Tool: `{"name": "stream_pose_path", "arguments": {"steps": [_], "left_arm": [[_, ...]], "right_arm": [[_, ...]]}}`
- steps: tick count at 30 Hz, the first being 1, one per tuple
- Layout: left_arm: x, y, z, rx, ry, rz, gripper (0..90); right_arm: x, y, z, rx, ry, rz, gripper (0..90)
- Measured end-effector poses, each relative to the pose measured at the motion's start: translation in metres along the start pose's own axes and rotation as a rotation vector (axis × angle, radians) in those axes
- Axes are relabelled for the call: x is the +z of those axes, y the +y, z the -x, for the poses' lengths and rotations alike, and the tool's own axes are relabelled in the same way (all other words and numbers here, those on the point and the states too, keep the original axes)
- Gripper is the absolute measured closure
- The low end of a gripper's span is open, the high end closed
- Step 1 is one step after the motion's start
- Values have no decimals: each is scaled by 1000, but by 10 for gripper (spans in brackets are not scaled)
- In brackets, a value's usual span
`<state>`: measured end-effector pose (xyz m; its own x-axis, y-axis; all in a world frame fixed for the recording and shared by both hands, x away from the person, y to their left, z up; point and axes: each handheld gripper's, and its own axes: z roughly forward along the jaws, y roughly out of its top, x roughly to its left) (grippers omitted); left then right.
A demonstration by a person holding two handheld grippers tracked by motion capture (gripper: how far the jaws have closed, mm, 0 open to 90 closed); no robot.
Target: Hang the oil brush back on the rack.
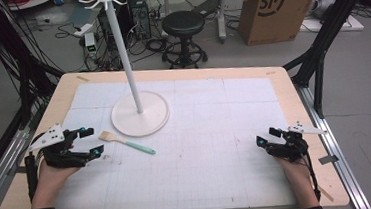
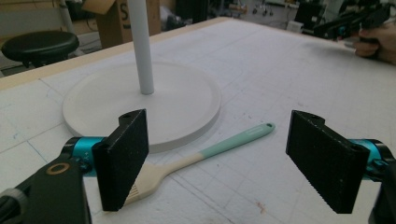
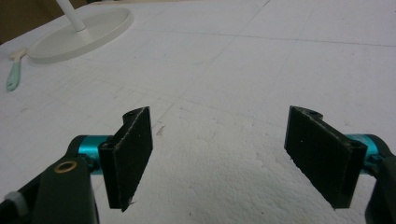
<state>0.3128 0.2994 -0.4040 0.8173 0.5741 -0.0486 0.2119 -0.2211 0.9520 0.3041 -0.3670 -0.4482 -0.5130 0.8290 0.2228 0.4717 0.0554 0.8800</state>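
Teal-handled brush (image 1: pixel 126 142) lies beside left tongs (image 1: pixel 92 141), jaws apart.

- The cardboard box (image 1: pixel 278 7) on the floor beyond the table bears a dark round logo reading "SF" on its front side.
- In the left gripper view the same box (image 2: pixel 109 18) shows part of an "S" beside the pole.

A lab: cable-strewn floor (image 1: pixel 67 28), black rig frame (image 1: pixel 332 22), cardboard box (image 1: pixel 276 7), stool (image 1: pixel 183 24).
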Motion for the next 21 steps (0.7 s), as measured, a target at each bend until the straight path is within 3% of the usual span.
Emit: {"name": "stream_pose_path", "arguments": {"steps": [8,14,21], "left_arm": [[29,14,-7,70,-48,-131,217],[52,9,-13,113,-87,-243,238],[69,0,-16,150,-119,-304,273]], "right_arm": [[0,0,-1,-6,5,-5,230],[0,0,-1,-12,10,-4,230],[0,0,-1,-12,11,-4,230]]}}
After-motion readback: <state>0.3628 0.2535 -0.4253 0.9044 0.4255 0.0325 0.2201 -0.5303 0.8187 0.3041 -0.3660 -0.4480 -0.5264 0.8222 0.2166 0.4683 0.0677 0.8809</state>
